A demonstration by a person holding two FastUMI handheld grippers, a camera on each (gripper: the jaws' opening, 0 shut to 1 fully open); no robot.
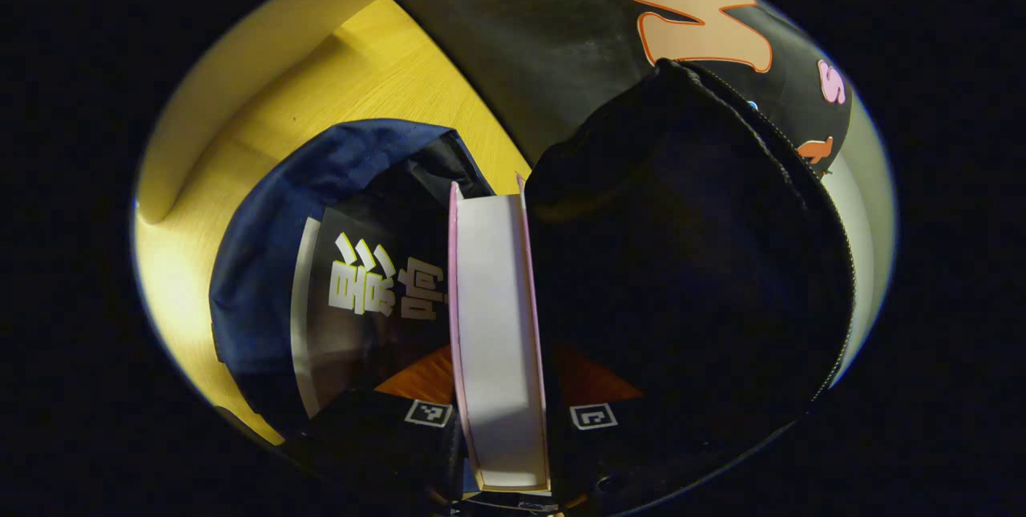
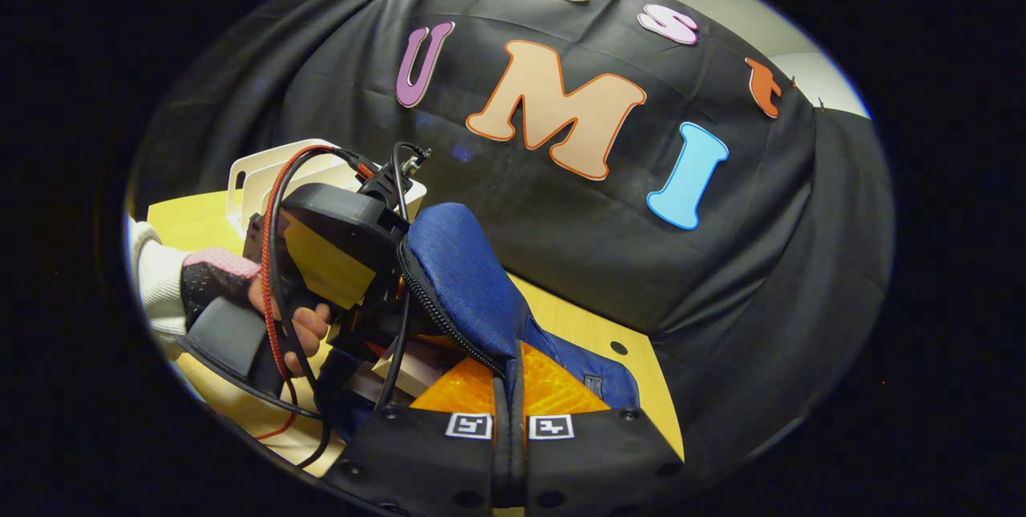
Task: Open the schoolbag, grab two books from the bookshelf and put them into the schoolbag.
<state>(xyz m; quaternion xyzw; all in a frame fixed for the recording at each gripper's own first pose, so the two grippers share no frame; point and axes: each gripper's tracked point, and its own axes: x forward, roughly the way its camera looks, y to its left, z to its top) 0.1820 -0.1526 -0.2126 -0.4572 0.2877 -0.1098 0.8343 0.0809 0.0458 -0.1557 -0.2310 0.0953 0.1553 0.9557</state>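
- Lying on the yellow wooden surface [image 1: 377,76], mouth gaping: blue schoolbag [image 1: 264,260].
- Standing empty behind the far hand: white bookshelf [image 2: 264,168].
- Leaning inside the bag: dark-covered book [image 1: 361,300].
- Pinching a pink-covered book [image 1: 497,325], page edges up, over the bag opening: left tongs [image 1: 505,417].
- Clamping the bag's zippered edge [image 2: 449,292]: right tongs [image 2: 510,426].

Chinese characters "影响" on dark book cover [image 1: 365,292].
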